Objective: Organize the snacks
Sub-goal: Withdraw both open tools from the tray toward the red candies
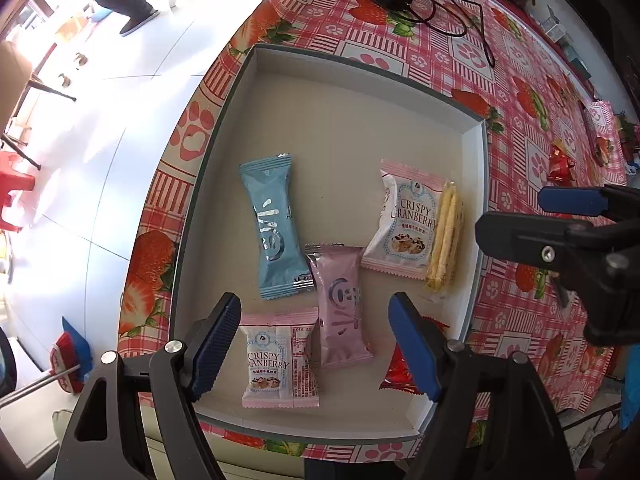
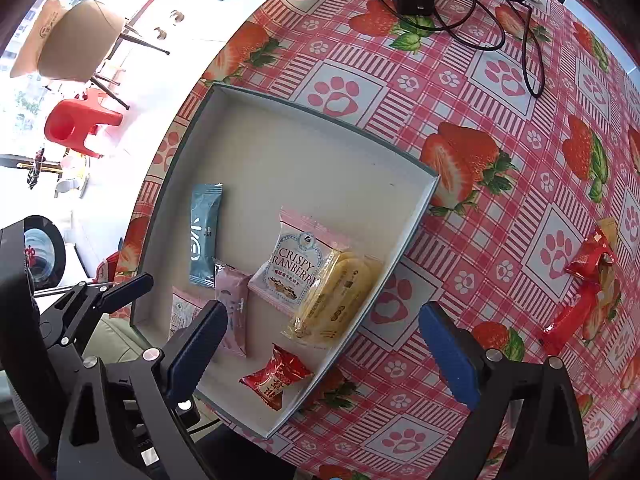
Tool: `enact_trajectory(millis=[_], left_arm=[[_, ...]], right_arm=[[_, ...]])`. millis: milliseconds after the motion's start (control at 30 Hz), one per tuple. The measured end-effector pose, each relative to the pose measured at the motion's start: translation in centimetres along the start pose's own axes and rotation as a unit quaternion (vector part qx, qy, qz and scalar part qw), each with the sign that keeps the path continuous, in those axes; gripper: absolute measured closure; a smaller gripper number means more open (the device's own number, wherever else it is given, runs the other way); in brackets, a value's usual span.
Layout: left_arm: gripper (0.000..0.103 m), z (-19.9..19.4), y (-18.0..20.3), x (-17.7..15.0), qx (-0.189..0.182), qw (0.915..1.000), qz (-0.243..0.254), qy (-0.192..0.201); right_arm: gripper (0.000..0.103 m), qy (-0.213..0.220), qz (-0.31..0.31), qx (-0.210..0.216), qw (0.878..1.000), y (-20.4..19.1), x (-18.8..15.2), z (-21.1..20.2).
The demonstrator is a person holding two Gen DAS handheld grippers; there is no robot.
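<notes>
Jaws spread on both my grippers, left and right, holding nothing. Six snacks lie in the tray; red sweets sit on the worktop well right of it. I judge those come next: swing my right gripper over, straddle one wrapper, close gently.

left gripper: jaws spread, nothing held | right gripper: jaws spread, nothing held
</notes>
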State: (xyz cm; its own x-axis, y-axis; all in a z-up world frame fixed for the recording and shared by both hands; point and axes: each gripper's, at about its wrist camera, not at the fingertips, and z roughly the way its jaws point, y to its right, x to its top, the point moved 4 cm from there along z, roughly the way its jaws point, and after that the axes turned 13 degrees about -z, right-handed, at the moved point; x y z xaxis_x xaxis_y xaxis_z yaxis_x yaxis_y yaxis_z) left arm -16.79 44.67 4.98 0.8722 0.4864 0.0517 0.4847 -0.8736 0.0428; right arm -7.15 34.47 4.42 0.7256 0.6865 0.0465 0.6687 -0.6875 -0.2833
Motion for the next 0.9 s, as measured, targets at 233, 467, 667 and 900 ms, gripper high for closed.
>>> enact_trajectory(millis=[233,467,667,900], left_arm=[[0.024,-0.3,1.5,0.0,0.004,0.9999,0.014,-0.001],[0.024,-0.6,3.6,0.1,0.007,0.9994,0.035,-0.003],[0.024,-0.5,5.9,-0.3,0.014,0.9981,0.059,-0.009],[0.023,-0.5,8.2,-0.8,0.021,0.9966,0.078,-0.016]], right_arm=[[0.000,-0.011,0.034,-0.020,0.999,3.7,-1.4,0.2],[0.000,-0.019,0.097,-0.029,0.995,9.4,-3.5,0.0],[0.000,-0.023,0.155,-0.032,0.987,14.5,-5.9,-0.2],[0.000,-0.027,0.204,-0.032,0.978,19.1,-8.7,-0.3]])
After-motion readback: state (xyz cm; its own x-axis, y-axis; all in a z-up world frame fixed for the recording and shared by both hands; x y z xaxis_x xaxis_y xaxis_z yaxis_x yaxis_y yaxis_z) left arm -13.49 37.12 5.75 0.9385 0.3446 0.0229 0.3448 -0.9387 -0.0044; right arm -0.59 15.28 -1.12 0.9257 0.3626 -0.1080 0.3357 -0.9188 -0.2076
